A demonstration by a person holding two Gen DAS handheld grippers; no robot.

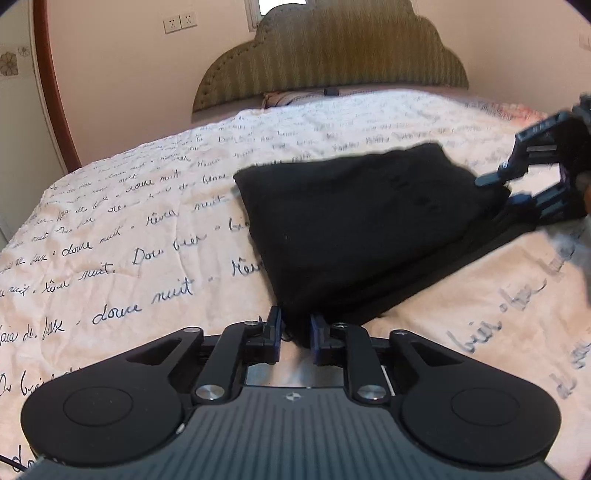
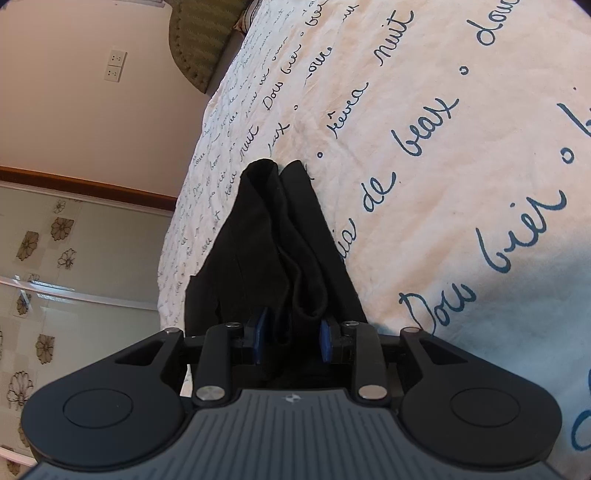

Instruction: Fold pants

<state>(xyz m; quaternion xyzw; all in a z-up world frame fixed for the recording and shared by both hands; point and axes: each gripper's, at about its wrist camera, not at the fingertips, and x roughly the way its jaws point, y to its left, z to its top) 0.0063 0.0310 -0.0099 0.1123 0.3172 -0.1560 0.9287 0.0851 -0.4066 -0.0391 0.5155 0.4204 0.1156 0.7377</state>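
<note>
The black pants (image 1: 354,221) lie folded into a thick rectangle on the bed. My left gripper (image 1: 295,328) is at the near corner of the stack, its jaws closed on the black cloth there. My right gripper (image 1: 506,190) shows at the right edge of the left wrist view, gripping the far right corner. In the right wrist view my right gripper (image 2: 293,338) has the folded layers of the pants (image 2: 280,236) bunched between its blue pads (image 2: 327,341), the jaws pressing on the fabric.
The bed is covered by a cream quilt (image 1: 129,229) printed with dark cursive writing. An olive padded headboard (image 1: 332,55) and a pillow (image 1: 288,98) stand at the far end. A wall with sockets (image 1: 180,23) is behind, and a wood-trimmed panel (image 2: 74,184) at the side.
</note>
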